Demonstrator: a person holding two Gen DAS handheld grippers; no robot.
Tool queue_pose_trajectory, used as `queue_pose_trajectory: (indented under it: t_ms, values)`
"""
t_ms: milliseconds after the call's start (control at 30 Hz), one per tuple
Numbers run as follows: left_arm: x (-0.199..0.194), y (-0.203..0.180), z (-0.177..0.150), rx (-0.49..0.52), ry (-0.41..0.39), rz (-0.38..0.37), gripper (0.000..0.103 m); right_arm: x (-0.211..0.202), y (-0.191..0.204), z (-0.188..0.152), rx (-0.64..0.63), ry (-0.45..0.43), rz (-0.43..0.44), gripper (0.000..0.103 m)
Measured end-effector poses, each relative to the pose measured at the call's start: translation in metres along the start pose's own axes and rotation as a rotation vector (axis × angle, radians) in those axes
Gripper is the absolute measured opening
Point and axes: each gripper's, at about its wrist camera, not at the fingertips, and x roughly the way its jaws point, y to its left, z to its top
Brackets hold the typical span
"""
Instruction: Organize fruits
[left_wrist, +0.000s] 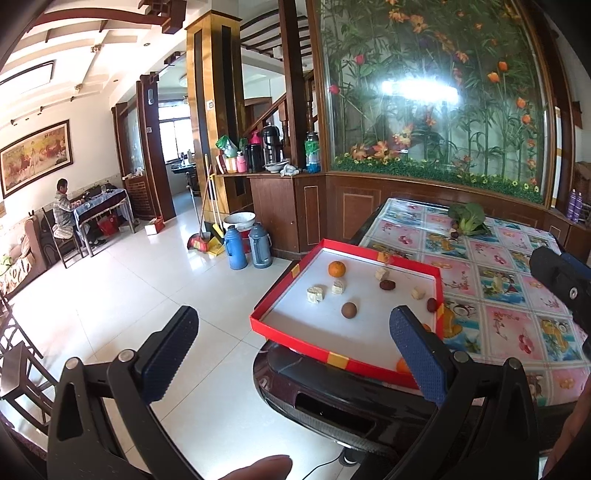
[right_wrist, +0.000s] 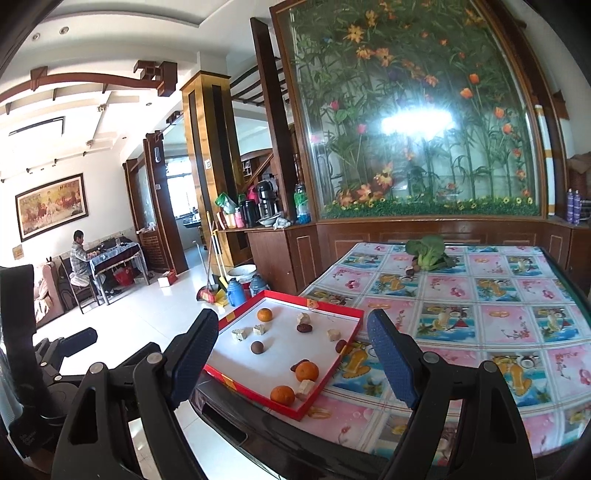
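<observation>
Both grippers, left gripper (left_wrist: 295, 354) and right gripper (right_wrist: 291, 354), hover open and empty near a red tray (right_wrist: 334, 373) of scattered oranges (right_wrist: 306, 371), apparently still unsorted.

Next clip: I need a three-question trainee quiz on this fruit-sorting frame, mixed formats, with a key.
1. True or false: the red tray lies wholly on the table.
2. How many oranges lie in the tray in the right wrist view? A) one B) three C) five
3. Fill in: the left gripper and right gripper are both ____.

Key:
1. False; one corner overhangs the edge.
2. B.
3. Open, holding nothing.
</observation>
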Motion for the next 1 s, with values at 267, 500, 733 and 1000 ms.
queue_pose_trajectory:
  t_ms: [267,500,733,1000]
  values:
    - [-0.038,0.002,-0.015,-0.009,-0.026,-0.068,0.103,-0.017,0.008,-0.003,-0.026,-0.025,-0.031,0.084]
    - [-0.049,-0.003,-0.020,0.034,-0.042,-0.082,0.103,-0.011,0.007,-0.007,-0.034,-0.034,-0.031,0.084]
    - [-0.044,0.003,-0.018,0.010,-0.043,-0.072,0.103,0.006,0.006,-0.006,-0.034,-0.008,-0.015,0.084]
    - [-0.009,0.005,-0.010,-0.002,-0.003,-0.030,0.103,0.034,0.010,-0.005,-0.095,-0.001,-0.024,0.084]
